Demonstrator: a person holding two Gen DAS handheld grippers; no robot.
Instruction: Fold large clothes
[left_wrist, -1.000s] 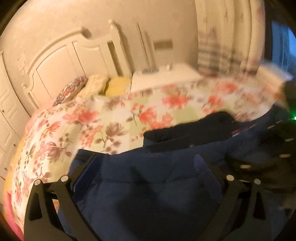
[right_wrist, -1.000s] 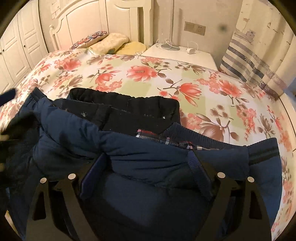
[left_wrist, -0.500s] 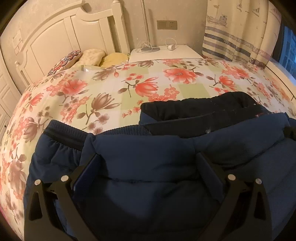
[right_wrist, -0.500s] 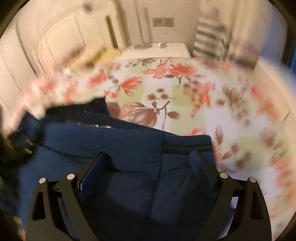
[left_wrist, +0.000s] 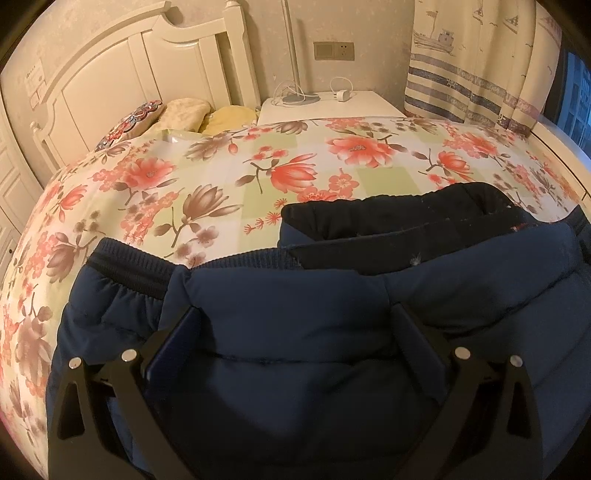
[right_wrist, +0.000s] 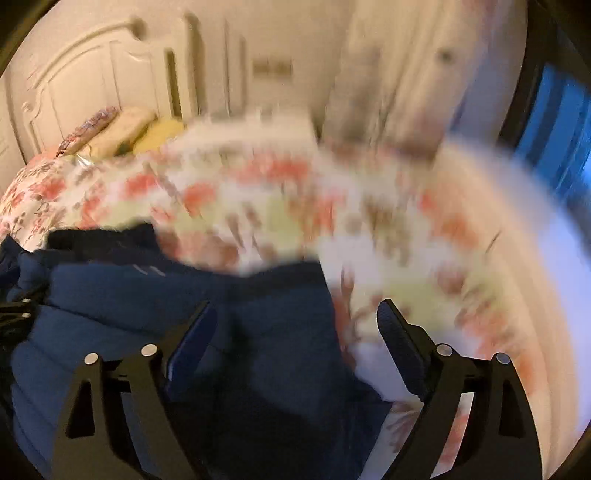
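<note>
Currently we have both jaw pairs spread wide, nothing pinched: left gripper (left_wrist: 295, 321) hangs over the padded navy jacket (left_wrist: 314, 343), fabric under and between the fingers, though contact can't be confirmed; right gripper (right_wrist: 295, 317) straddles the jacket's right edge, one finger over cloth, the other over the floral bedspread (left_wrist: 229, 177). The jacket lies on the near part of the bed, with its dark collar (left_wrist: 399, 214) on the far side. Right view is motion-blurred. Risk: the puffy layers may spring back and undo the fold, or a blind pinch may grab the bedspread with the cloth. No containers here; only a nightstand (left_wrist: 332, 107) carrying a charger and cable.
</note>
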